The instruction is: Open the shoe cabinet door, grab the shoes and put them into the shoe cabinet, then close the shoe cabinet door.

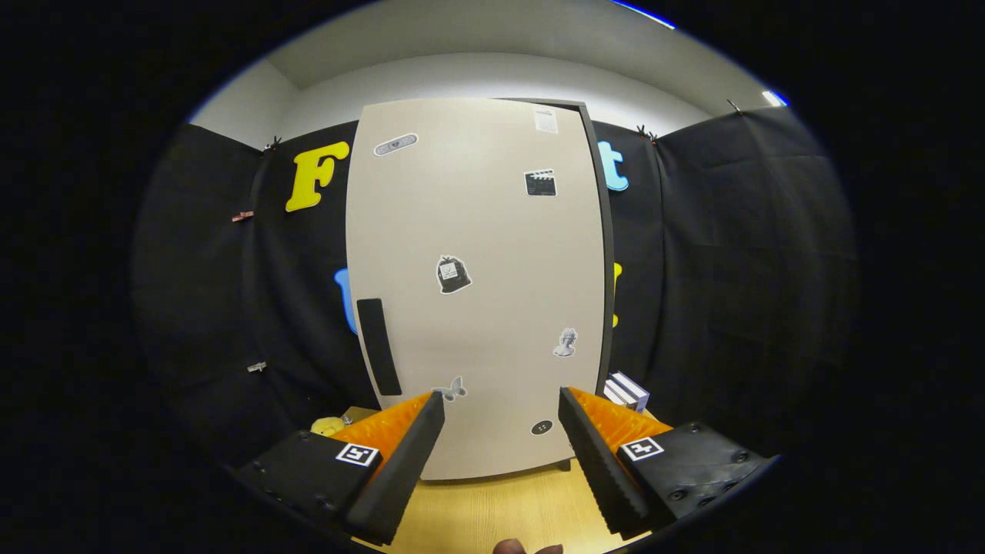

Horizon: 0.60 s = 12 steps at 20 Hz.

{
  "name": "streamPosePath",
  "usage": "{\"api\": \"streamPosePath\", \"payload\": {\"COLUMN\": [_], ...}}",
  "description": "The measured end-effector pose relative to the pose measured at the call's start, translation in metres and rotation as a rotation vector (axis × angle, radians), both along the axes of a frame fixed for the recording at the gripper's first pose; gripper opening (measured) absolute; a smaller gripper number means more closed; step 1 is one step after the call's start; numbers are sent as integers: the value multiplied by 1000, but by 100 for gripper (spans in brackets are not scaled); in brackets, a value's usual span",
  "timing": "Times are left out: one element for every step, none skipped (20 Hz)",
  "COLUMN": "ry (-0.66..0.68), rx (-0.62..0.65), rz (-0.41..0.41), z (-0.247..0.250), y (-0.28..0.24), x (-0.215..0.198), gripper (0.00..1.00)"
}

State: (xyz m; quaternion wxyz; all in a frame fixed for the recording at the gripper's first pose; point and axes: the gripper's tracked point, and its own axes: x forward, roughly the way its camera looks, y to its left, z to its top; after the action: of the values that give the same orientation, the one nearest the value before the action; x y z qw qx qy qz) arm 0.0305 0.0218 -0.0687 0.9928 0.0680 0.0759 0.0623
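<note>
The gripper [500, 400] is spread wide with nothing between its fingers. Beyond them stands the shoe cabinet [477, 285], its door [492, 231] shut, so the inside is hidden. Its left finger half hides a yellow object [327, 425].

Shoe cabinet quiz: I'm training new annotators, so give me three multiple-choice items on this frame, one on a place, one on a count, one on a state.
1. Where is the dark handle on the shoe cabinet door?
A. near its left edge
B. in its middle
C. near its right edge

2. How many boxes stand at the cabinet's right foot?
A. none
B. one
C. four

3. How is the claw?
A. shut on the handle
B. open, holding nothing
C. shut on a shoe

Key: 1 A, the handle strip runs down the left side; 2 B, a single white box stands there; 3 B, the fingers are spread apart before the closed door.
</note>
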Motion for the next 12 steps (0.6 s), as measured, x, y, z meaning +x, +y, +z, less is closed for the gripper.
{"api": "streamPosePath", "payload": {"ry": [0, 1, -2, -3, -6, -6, -7, -6, -7, -6, -6, -6], "rx": [-1, -1, 0, -1, -1, -3, -3, -2, -1, -3, -3, -4], "rz": [0, 1, 1, 1, 1, 2, 2, 2, 3, 3, 5, 5], "z": [0, 0, 0, 0, 1, 1, 1, 1, 1, 1, 1, 1], "y": [0, 0, 0, 0, 0, 0, 0, 1, 1, 1, 1, 1], "x": [0, 0, -1, -1, 0, 0, -1, 0, 0, -1, -1, -1], "gripper": [98, 98, 98, 98, 98, 98, 98, 98, 98, 98, 98, 98]}}
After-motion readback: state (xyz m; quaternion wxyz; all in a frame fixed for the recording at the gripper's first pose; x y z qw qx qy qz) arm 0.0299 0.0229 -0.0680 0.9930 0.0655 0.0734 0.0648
